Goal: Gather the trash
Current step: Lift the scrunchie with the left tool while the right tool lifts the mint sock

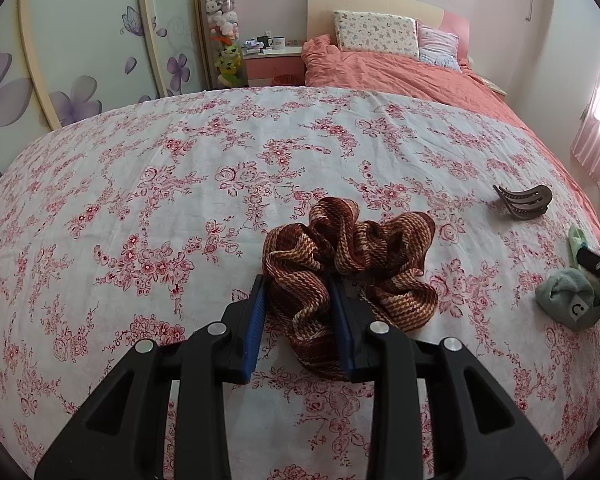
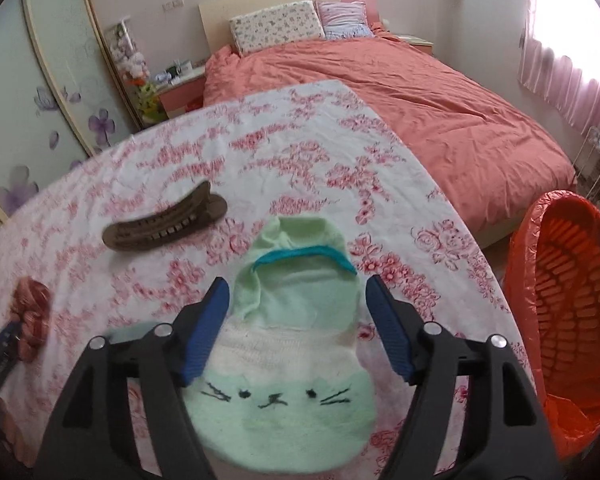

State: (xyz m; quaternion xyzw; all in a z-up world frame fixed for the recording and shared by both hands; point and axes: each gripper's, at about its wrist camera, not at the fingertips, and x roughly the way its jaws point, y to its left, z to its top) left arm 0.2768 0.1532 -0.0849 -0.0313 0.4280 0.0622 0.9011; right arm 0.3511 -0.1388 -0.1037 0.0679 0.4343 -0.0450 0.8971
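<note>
1 scrunchie (image 1: 348, 264), 1 hair clip (image 2: 164, 216), 2 socks (image 2: 292, 360), 1 bin (image 2: 560, 300), 2 pillows (image 1: 376, 34).

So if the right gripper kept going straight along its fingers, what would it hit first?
The green sock: it already lies between the right gripper's open fingers. Past it is only the floral cloth; the hair clip sits off to the left.

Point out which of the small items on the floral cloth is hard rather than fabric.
The brown hair claw clip, lying alone with its teeth showing. The striped scrunchie, the cat-face sock and the balled grey-green sock are soft cloth.

Home bedroom: bed (image 2: 400, 92), pillows (image 1: 376, 34)
</note>
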